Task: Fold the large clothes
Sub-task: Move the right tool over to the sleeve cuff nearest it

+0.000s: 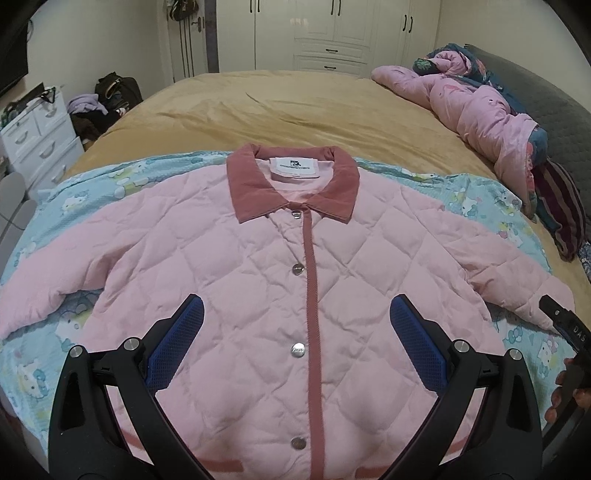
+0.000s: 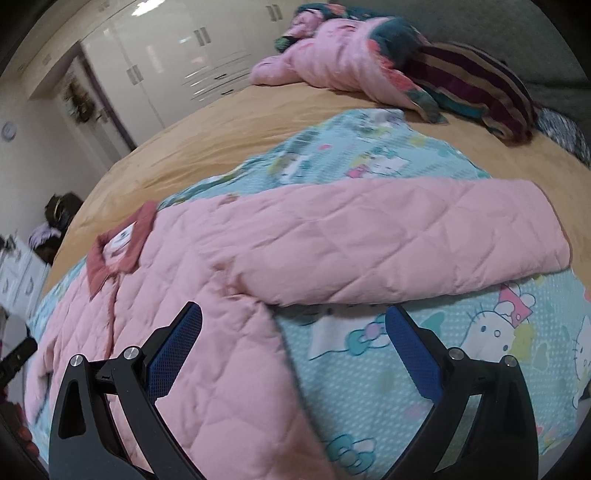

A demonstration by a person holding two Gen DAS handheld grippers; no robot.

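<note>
A pink quilted jacket [image 1: 258, 266] with a dark pink collar [image 1: 291, 181] lies flat, front up and snapped shut, on a blue cartoon-print sheet [image 1: 74, 195], both sleeves spread out. My left gripper [image 1: 295, 314] is open and empty above the jacket's lower front. My right gripper [image 2: 293, 325] is open and empty, above the jacket's right side edge, just below the right sleeve [image 2: 406, 236]. The jacket body [image 2: 177, 302] runs to the left in the right wrist view. The right gripper's body shows at the left wrist view's right edge [image 1: 565, 325].
The sheet lies on a bed with a tan cover [image 1: 295, 107]. A crumpled pink quilt [image 1: 472, 107] and striped fabric [image 2: 480, 88] lie at the bed's head. White drawers [image 1: 37, 144] and a clothes pile [image 1: 99, 107] stand left; white wardrobes [image 1: 332, 33] stand behind.
</note>
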